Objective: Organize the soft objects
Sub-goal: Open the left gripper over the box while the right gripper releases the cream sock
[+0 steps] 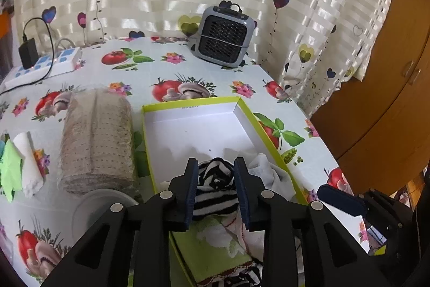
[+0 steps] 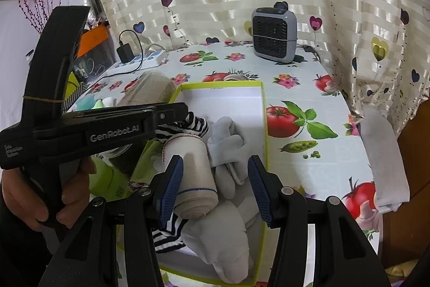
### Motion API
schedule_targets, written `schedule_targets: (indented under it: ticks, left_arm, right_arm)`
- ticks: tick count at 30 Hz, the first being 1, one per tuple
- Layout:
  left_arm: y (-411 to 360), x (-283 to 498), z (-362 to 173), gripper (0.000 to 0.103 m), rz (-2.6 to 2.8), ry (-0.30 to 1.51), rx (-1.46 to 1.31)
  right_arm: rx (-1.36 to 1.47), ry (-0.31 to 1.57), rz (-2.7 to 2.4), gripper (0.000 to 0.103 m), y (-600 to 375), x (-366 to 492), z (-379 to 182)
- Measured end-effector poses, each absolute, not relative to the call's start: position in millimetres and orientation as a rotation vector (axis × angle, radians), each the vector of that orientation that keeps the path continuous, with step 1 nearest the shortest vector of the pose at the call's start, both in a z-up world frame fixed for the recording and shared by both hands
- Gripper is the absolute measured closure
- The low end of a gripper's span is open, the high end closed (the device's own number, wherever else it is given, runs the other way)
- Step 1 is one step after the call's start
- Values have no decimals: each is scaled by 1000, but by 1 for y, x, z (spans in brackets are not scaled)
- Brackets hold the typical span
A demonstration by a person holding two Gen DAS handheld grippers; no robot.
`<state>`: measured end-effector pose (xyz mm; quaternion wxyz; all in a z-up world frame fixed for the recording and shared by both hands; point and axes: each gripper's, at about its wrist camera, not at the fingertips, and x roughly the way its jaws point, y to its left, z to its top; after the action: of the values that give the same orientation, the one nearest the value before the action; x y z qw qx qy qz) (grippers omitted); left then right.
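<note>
left fingers: the left gripper [image 1: 216, 166] sits low over the near end of the box, its two blue pads set narrowly either side of a black-and-white striped sock [image 1: 215, 179]; whether the pads press on the sock or stand just off it cannot be told
left hand: a person's hand [image 2: 45, 195] wraps the black handle of that gripper, seen from the right wrist view
right fingers: the right gripper [image 2: 215, 166] hangs over the same box with its pads fairly wide and clear of the cloth below (nothing is pinched between them)
under the right fingers: a rolled cream cloth [image 2: 193, 174] lies beside the left pad, a pale grey sock [image 2: 228, 141] is crumpled just beyond it, and a white sock [image 2: 223, 241] lies nearer the camera
box: a shallow white box with a lime-green rim [image 1: 204, 102] stands on the desk; its far half is bare, the soft things lie bunched at the near end
also in the box: a green towel [image 1: 220, 249] lies at the near end, under the left gripper
left of the box: a beige knitted bundle in clear wrap [image 1: 96, 139] lies just beside it, then a white cloth [image 1: 28, 163] and a bright green cloth [image 1: 10, 168]
right edge: a grey cloth [image 2: 381, 158] hangs over the desk's edge
desk: a vegetable-print tablecloth [image 1: 166, 69] covers it
far end: a small grey heater [image 1: 224, 36] and a power strip [image 1: 43, 66] with a black adapter
</note>
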<state>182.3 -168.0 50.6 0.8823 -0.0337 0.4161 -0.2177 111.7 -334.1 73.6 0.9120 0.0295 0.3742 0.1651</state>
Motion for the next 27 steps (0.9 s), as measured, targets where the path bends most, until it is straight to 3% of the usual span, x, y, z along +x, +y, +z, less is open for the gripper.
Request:
schedule_targets:
  ticks: [27]
  left_arm:
    - [-136, 96, 92, 77, -330, 737, 4]
  right_arm:
    - [91, 722, 357, 52, -323, 71, 101]
